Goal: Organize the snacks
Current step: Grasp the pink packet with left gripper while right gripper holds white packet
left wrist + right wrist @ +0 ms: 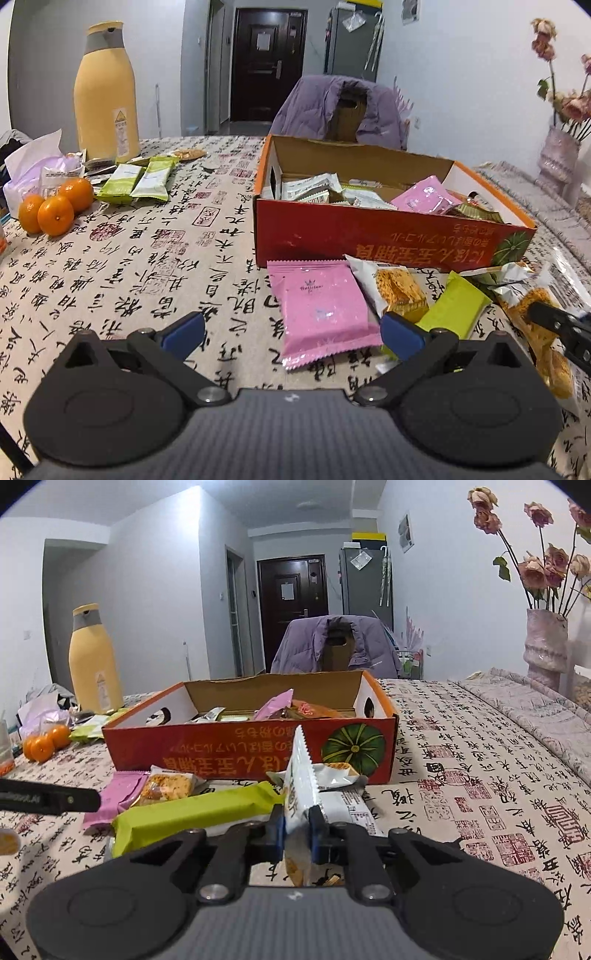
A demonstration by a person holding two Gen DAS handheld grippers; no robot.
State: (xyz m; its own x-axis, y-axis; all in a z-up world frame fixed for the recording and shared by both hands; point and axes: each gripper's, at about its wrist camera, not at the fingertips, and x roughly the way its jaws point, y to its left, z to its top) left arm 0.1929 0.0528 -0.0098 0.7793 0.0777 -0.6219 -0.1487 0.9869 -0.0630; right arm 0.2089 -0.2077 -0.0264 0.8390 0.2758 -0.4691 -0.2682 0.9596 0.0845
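While the right gripper (297, 829) pinches a white snack packet (301, 775) between its blue pads, the packet stands on edge, its serrated end pointing up in front of the box (236, 753). Its jaws are closed tight on the wrapper.

The left gripper (291, 328) has its jaws spread wide and holds nothing; it hangs over the tablecloth (129, 266) on the near side of the box, with a pink packet (321, 310) lying flat between and just beyond its fingertips.

Against the box's near wall lies a loose heap: the pink packet, a clear packet of yellow crisp cake (397, 288), a green bar (456, 306) and some silvery wrappers (513, 277). Inside the box are more snacks, among them a second pink packet (424, 194) and several white-and-green ones (314, 186).

Left of the box, well apart from it, sit three oranges (55, 206), two green packets (138, 179) and a tall yellow flask (105, 88). Behind the box a purple jacket (325, 105) hangs over a chair. Right of the box stands a vase (546, 642) of dried roses.
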